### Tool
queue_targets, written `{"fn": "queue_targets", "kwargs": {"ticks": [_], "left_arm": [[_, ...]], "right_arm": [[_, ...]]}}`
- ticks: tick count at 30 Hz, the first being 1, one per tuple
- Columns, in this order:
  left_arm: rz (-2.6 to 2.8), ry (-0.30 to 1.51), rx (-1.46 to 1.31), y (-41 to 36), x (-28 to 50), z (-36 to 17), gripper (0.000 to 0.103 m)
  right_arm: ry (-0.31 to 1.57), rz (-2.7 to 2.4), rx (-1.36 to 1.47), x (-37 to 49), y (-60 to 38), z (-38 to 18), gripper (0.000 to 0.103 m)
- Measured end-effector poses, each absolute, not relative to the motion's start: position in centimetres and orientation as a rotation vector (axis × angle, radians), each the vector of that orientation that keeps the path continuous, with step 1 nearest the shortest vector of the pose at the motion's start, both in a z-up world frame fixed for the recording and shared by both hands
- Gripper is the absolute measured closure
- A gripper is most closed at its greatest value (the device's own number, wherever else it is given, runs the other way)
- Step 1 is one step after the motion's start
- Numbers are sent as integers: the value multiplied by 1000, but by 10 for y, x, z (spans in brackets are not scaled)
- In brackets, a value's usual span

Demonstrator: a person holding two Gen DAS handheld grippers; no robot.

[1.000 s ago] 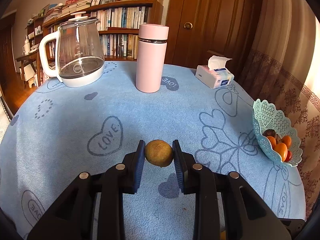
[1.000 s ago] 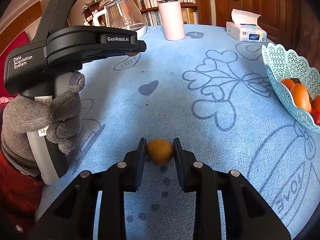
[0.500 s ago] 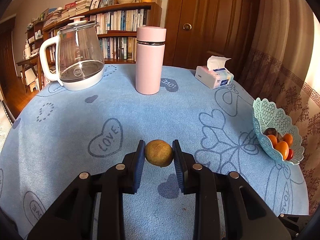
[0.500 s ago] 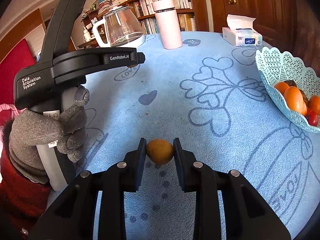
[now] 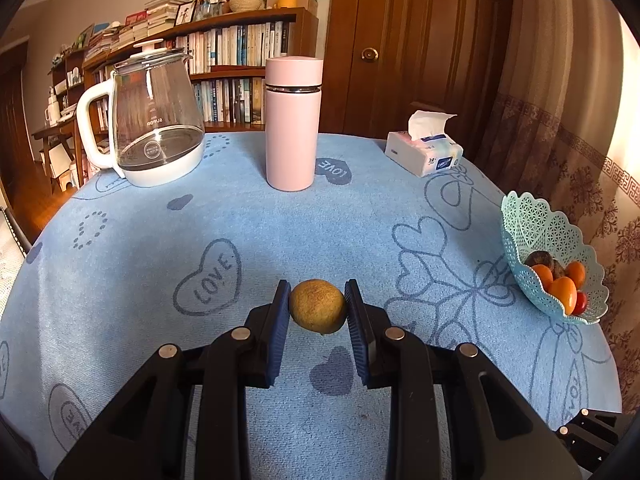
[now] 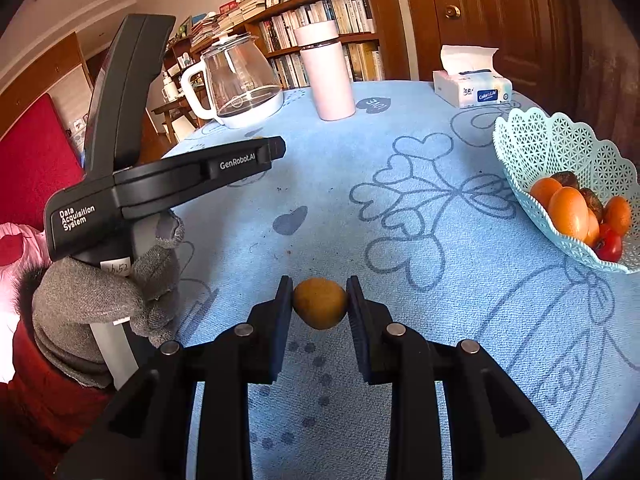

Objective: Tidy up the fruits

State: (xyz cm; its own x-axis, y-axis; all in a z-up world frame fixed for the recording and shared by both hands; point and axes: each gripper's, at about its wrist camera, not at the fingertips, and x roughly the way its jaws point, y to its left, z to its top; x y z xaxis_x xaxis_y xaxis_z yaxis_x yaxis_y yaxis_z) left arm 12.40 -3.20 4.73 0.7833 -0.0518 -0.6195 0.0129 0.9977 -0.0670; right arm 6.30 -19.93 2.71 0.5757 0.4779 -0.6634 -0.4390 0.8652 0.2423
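My left gripper (image 5: 318,306) is shut on a dull yellow-brown round fruit (image 5: 317,306), held above the blue tablecloth (image 5: 280,232). My right gripper (image 6: 319,302) is shut on a smaller orange-yellow fruit (image 6: 320,302), also off the cloth. A pale green lattice fruit basket (image 5: 532,228) (image 6: 560,140) sits at the table's right edge, holding several orange fruits (image 6: 568,212), a dark fruit and a small red one. In the right wrist view the left gripper's black body (image 6: 160,184) shows at the left, held by a grey-gloved hand (image 6: 100,300).
At the back of the round table stand a glass kettle (image 5: 154,120), a pink flask (image 5: 293,124) and a tissue pack (image 5: 424,152). Bookshelves, a wooden door and a curtain lie behind. The table's edge runs just past the basket on the right.
Both views have tilted up a little, showing more of the room behind; the right gripper has drifted slightly with its fruit. Both grips are unchanged.
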Motion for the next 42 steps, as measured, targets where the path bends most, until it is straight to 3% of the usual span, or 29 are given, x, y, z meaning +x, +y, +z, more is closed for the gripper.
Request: {"fn": "queue_targets", "kwargs": {"ticks": [19,42], "left_arm": [[-127,694,-3,-64,113,39,75],[-134,703,16,-71,112,34,75]], "right_arm": [[713,474,126,68,-229,49,75],[585,72,305,108,-380,70,75]]}}
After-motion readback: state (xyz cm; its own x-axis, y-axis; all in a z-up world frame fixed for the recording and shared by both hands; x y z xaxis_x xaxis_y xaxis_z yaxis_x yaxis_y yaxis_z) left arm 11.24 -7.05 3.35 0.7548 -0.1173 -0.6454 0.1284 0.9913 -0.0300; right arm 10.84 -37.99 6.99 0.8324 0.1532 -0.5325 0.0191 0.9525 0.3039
